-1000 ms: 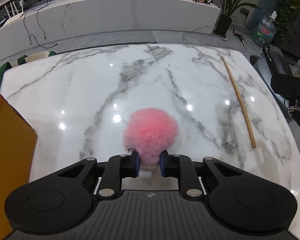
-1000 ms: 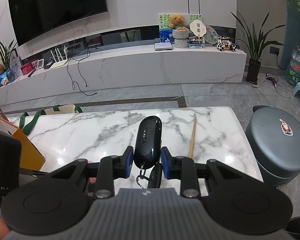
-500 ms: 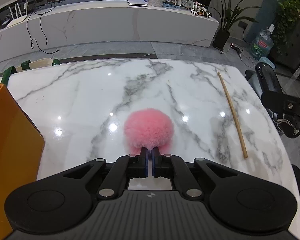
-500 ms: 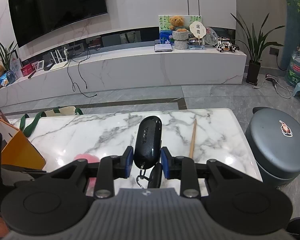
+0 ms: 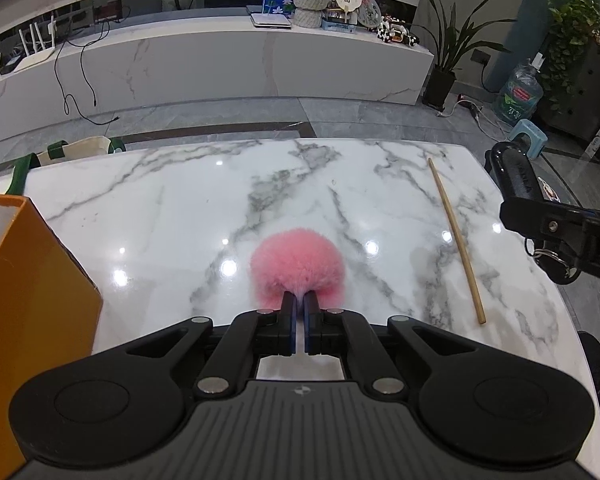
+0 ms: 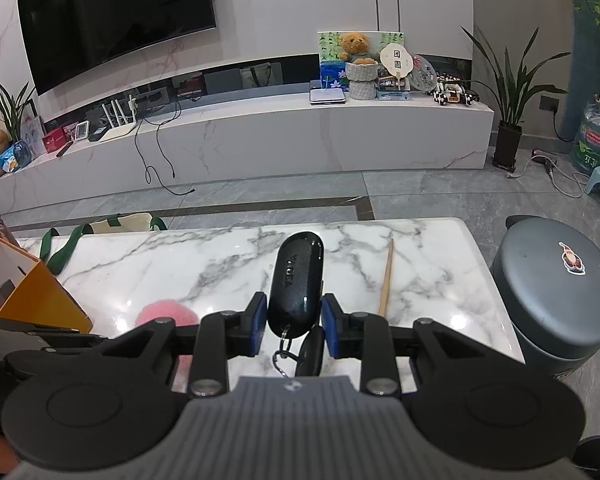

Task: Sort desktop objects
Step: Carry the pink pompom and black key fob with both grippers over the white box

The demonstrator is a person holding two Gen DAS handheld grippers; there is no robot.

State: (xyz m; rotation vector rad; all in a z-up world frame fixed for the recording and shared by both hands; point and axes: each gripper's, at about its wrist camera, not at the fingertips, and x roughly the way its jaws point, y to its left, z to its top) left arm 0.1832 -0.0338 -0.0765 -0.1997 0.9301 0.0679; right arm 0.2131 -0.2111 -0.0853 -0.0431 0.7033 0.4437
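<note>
Currently my left gripper (image 5: 299,303) pinches the pink pompom (image 5: 298,267); the orange box (image 5: 28,288) stands left. Right gripper (image 6: 295,316) clamps the black key fob (image 6: 298,280).

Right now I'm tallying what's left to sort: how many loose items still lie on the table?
1: the stick near the table's right edge. The pompom and key fob are gripped.

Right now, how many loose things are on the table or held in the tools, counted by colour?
Pink: 1, the pompom
Black: 1, the key case
Tan: 1, the stick
Orange: 1, the box
Total: 4
</note>
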